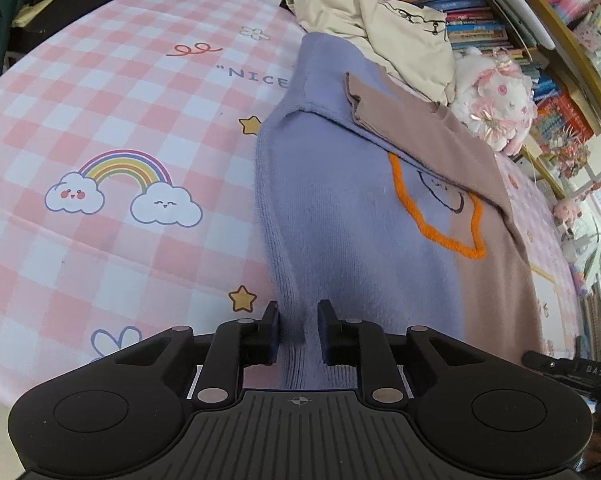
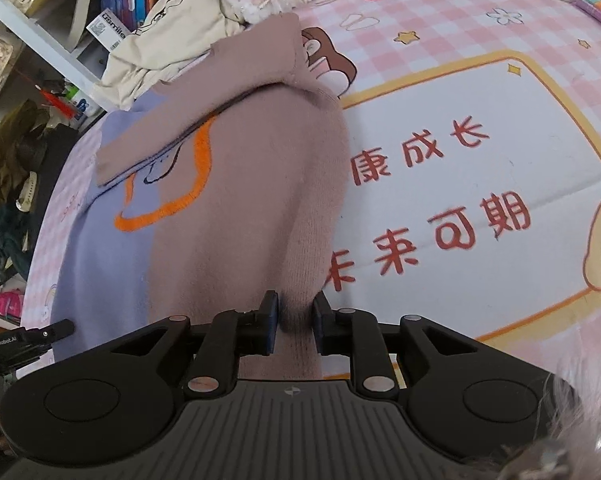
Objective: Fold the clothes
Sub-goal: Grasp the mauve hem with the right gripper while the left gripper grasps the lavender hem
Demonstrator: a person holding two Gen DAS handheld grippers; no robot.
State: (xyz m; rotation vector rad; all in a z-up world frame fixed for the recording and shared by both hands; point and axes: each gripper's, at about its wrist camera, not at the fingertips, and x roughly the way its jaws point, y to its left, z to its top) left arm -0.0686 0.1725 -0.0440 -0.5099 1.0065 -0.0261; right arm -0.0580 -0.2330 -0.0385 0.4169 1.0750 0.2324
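A knitted sweater, lilac on one half (image 1: pixel 340 220) and dusty pink on the other (image 2: pixel 240 200), lies flat on the pink checked bed cover (image 1: pixel 120 120), with an orange outlined motif on its chest. One pink sleeve (image 1: pixel 420 136) is folded across the chest. My left gripper (image 1: pixel 299 328) is shut on the lilac hem corner, and the fabric fills the gap between its pads. My right gripper (image 2: pixel 295 324) is shut on the pink hem corner in the same way. Each gripper's body shows at the edge of the other's view.
A crumpled cream garment (image 1: pixel 400 28) and a white-and-pink plush toy (image 1: pixel 496 108) lie beyond the sweater's collar. Packed bookshelves (image 1: pixel 460 4) stand behind them. The bed cover (image 2: pixel 460 160) stretches wide to either side of the sweater. Cluttered shelves (image 2: pixel 16 140) line the far side.
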